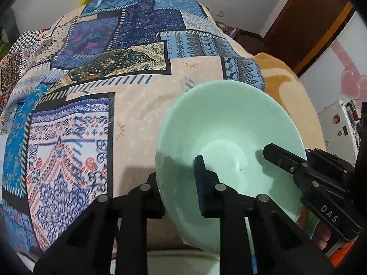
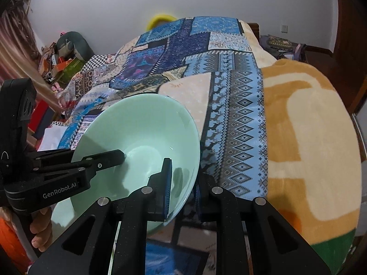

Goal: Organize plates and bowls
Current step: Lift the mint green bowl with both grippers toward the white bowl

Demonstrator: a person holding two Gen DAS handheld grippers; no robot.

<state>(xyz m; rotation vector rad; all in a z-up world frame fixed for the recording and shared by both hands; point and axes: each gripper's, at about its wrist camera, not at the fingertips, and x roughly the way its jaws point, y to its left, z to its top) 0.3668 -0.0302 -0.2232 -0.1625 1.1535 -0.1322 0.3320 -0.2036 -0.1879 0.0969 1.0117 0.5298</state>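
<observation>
A pale green bowl (image 1: pixel 229 135) is held above the patterned bedspread by both grippers. My left gripper (image 1: pixel 177 183) is shut on the bowl's near-left rim, one finger inside and one outside. My right gripper shows in the left wrist view (image 1: pixel 284 162) reaching in over the bowl's right rim. In the right wrist view the bowl (image 2: pixel 142 133) sits left of centre, and my right gripper (image 2: pixel 183 190) is shut on its near-right rim. My left gripper (image 2: pixel 114 158) reaches in over the bowl's left rim. The bowl is empty.
A blue and cream patchwork bedspread (image 1: pixel 114 68) covers the bed. An orange and cream blanket (image 2: pixel 309 137) lies on its right side. A white surface (image 1: pixel 183 263) shows below the bowl. Clutter (image 2: pixel 62 64) stands by the far left wall.
</observation>
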